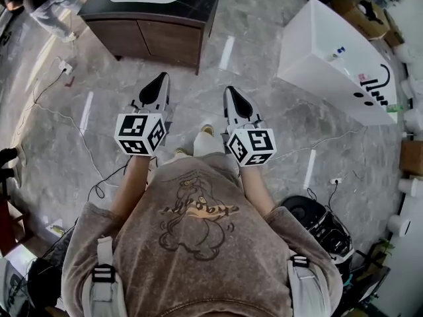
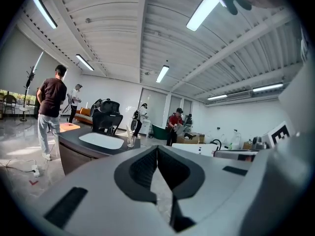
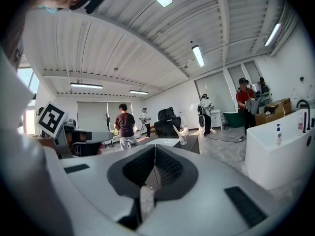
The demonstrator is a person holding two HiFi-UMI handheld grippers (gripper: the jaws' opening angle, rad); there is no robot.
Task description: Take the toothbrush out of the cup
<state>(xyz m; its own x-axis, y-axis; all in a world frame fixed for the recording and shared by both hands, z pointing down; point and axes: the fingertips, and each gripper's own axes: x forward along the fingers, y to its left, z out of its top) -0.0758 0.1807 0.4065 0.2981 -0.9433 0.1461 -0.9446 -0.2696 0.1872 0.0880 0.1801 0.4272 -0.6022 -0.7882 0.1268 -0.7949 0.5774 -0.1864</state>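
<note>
aiming the clenched, empty left hand-held gripper (image 1: 160,82) and right hand-held gripper (image 1: 232,92) at the distant clear glass cup (image 3: 183,139), likely before approaching.

— How do my hands sit?
— Your left gripper (image 1: 159,83) and right gripper (image 1: 232,98) are held side by side ahead of your chest, pointing forward, nearly level.
— And the fingers (image 2: 143,168)?
— Pressed together on both, tip to tip.
</note>
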